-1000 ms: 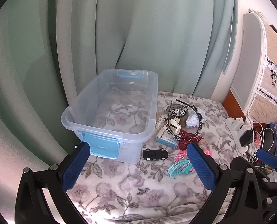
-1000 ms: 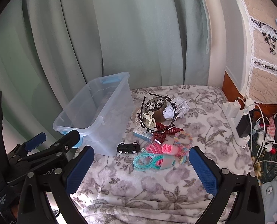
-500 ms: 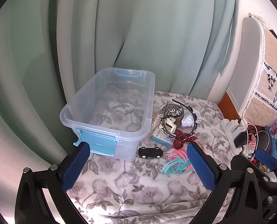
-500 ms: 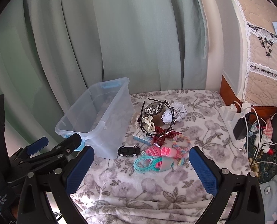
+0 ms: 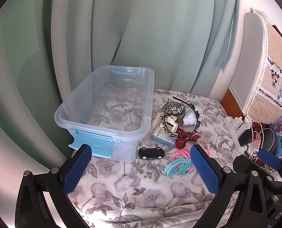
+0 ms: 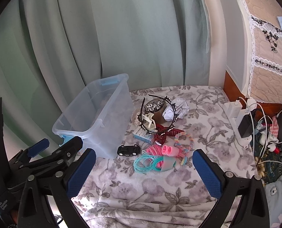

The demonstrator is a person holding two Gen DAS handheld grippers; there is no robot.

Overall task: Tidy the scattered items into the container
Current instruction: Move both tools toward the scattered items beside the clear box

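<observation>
Nothing tidied yet: container at frame centre-left empty, clutter pile beside it untouched, both tongs wide open, holding nothing.

place: home bedroom | evidence: floral blanket, green curtains, padded headboard

Left gripper and right gripper (side by side) gape empty.

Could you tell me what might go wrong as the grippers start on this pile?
1. The black headband arches over the cream claw clip and red claw clip; lifting one may drag the others.
2. The teal bands lie flat and loose, so open fingers might slip off them.
</observation>
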